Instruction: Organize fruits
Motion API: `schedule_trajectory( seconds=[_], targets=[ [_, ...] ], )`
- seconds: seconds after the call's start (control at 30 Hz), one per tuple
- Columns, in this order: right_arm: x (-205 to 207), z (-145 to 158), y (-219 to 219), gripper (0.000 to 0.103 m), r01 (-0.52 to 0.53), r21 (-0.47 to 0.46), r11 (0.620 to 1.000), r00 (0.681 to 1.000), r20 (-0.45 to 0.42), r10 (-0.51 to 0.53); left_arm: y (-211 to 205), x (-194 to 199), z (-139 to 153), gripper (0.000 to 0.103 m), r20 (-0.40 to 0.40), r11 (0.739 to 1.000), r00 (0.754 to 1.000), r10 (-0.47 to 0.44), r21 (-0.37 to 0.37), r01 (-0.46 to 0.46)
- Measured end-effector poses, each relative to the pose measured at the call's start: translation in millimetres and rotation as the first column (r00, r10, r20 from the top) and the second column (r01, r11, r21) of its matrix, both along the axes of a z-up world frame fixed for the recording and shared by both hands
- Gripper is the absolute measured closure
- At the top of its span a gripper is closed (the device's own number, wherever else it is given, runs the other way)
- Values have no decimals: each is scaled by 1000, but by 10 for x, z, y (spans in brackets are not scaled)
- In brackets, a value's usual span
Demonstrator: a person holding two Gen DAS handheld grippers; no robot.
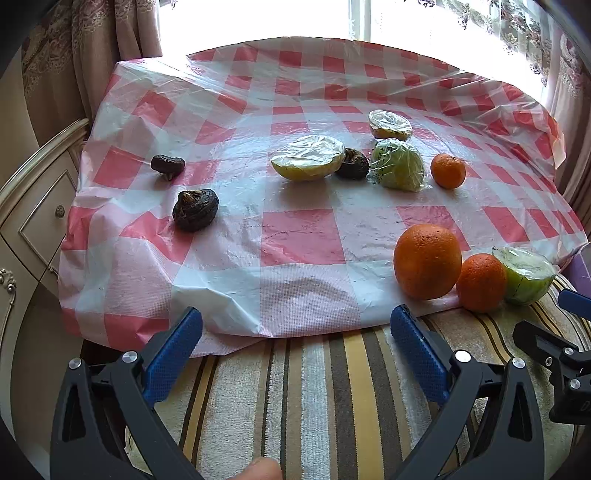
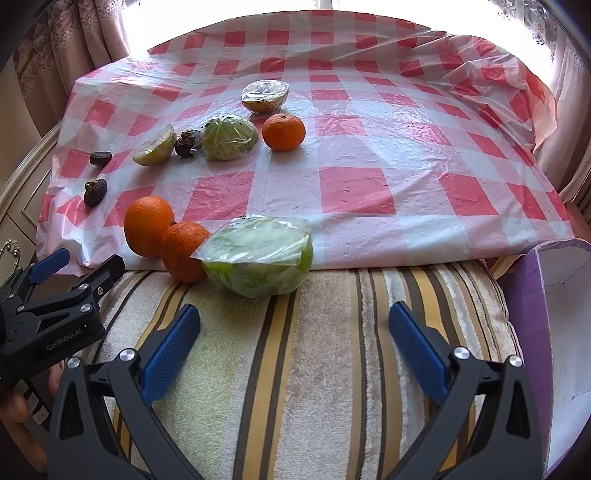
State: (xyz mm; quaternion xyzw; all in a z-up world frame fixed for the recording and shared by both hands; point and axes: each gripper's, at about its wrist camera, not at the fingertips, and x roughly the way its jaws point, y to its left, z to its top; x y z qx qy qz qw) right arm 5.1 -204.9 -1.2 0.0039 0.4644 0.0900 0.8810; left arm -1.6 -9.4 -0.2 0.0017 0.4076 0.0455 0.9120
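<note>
Fruits lie on a red-and-white checked plastic sheet. A big orange, a smaller orange and a wrapped green fruit half sit together at its near right edge. They also show in the right wrist view: big orange, smaller orange, green half. Farther back are a tangerine, a wrapped green fruit, wrapped yellow halves and dark wrinkled fruits. My left gripper and right gripper are both open and empty, over the striped cloth.
A striped towel-like cloth covers the near surface. A purple-edged white box stands at the right. A cream cabinet is at the left. Curtains and a bright window are behind.
</note>
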Motion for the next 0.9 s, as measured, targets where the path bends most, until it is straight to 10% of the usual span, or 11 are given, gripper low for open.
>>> schedule_trajectory(
  seconds=[0.9],
  targets=[
    [-8, 0, 1, 1, 2, -1, 1000, 1000, 9, -2, 3, -2, 2, 4, 1, 1000, 1000, -2, 1, 2]
  ],
)
